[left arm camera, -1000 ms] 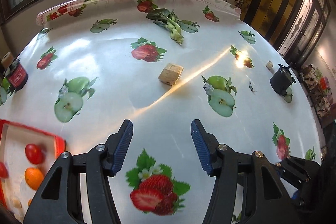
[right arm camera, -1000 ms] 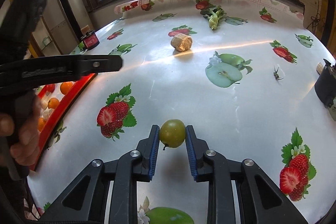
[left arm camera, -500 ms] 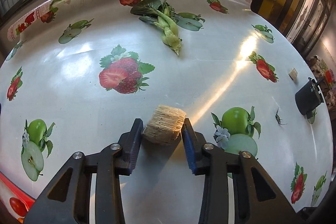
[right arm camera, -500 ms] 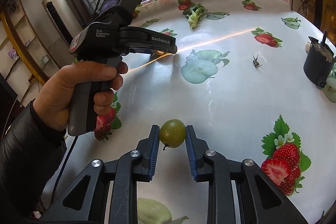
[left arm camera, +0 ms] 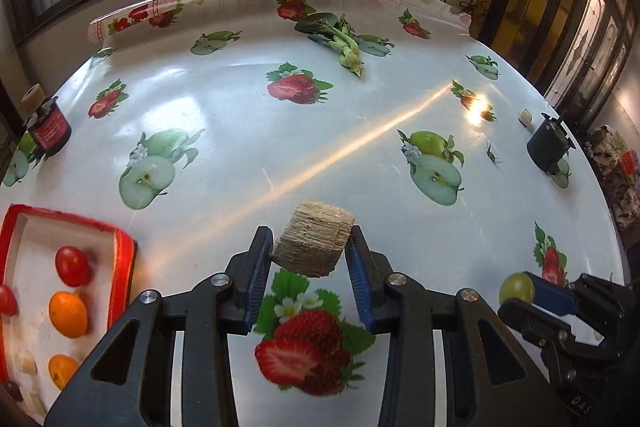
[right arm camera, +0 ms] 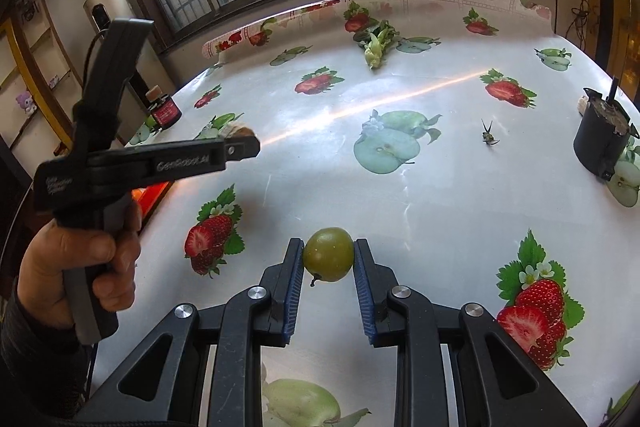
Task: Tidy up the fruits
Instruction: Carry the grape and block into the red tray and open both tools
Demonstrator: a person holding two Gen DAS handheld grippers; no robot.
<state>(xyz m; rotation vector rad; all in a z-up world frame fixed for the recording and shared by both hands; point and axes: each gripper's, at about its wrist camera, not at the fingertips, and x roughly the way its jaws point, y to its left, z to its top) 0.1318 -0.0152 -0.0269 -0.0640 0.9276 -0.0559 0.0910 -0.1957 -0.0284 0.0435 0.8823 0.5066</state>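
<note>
My left gripper [left arm camera: 308,251] is shut on a tan, ridged chunk of food [left arm camera: 313,237] and holds it above the table. My right gripper [right arm camera: 328,263] is shut on a green round fruit [right arm camera: 329,254] held above the table; the fruit also shows in the left wrist view [left arm camera: 516,287]. The left gripper [right arm camera: 236,143] shows from the side in the right wrist view, held by a hand [right arm camera: 76,259]. A red tray [left arm camera: 122,259] at lower left holds red and orange fruits [left arm camera: 68,314].
A leafy green vegetable [left arm camera: 344,43] lies at the far side of the fruit-print tablecloth. A dark jar [left arm camera: 50,129] stands at the left edge. A black pot [left arm camera: 548,147] stands at the right edge. A small green stem [right arm camera: 489,135] lies near it.
My left gripper closed on the tan chunk, lifted it and drew back toward the tray side. My right gripper kept its hold on the green fruit.
</note>
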